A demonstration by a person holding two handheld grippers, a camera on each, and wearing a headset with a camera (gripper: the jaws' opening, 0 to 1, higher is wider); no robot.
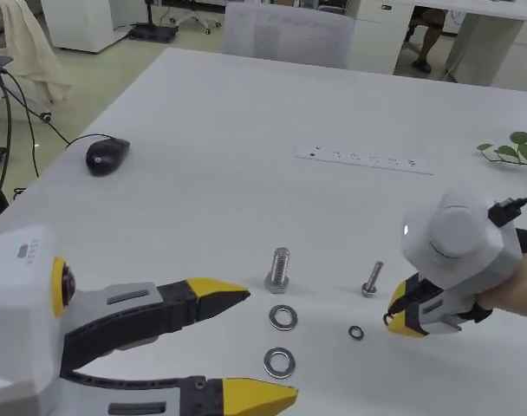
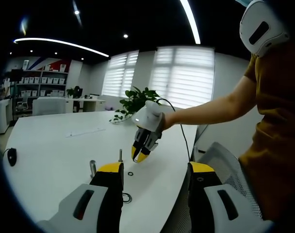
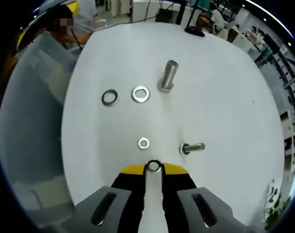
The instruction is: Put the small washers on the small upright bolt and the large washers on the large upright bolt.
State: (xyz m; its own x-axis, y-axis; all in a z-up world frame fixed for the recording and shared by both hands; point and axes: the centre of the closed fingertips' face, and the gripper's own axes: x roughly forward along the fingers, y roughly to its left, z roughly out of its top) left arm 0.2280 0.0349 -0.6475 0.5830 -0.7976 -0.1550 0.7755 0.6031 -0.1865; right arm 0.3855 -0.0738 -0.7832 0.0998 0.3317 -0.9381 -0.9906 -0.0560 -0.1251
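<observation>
Bright even light from ceiling strips (image 2: 190, 22) w/ soft shadows, fisheye warp at edges.

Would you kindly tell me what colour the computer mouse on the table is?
The mouse is black, seen best in the head view.

The table (image 1: 246, 130) is plain white. The large bolt (image 1: 279, 269), small bolt (image 1: 372, 279), 2 large washers (image 1: 283, 317) and each small washer (image 3: 143, 143) are silver. The left gripper (image 2: 155, 169) and right gripper (image 3: 153, 168) have yellow tips on black-and-grey jaws. At 10 o'clock the mouse (image 1: 107, 156) is black; at 3 o'clock the leaves (image 1: 515, 147) are green.
</observation>
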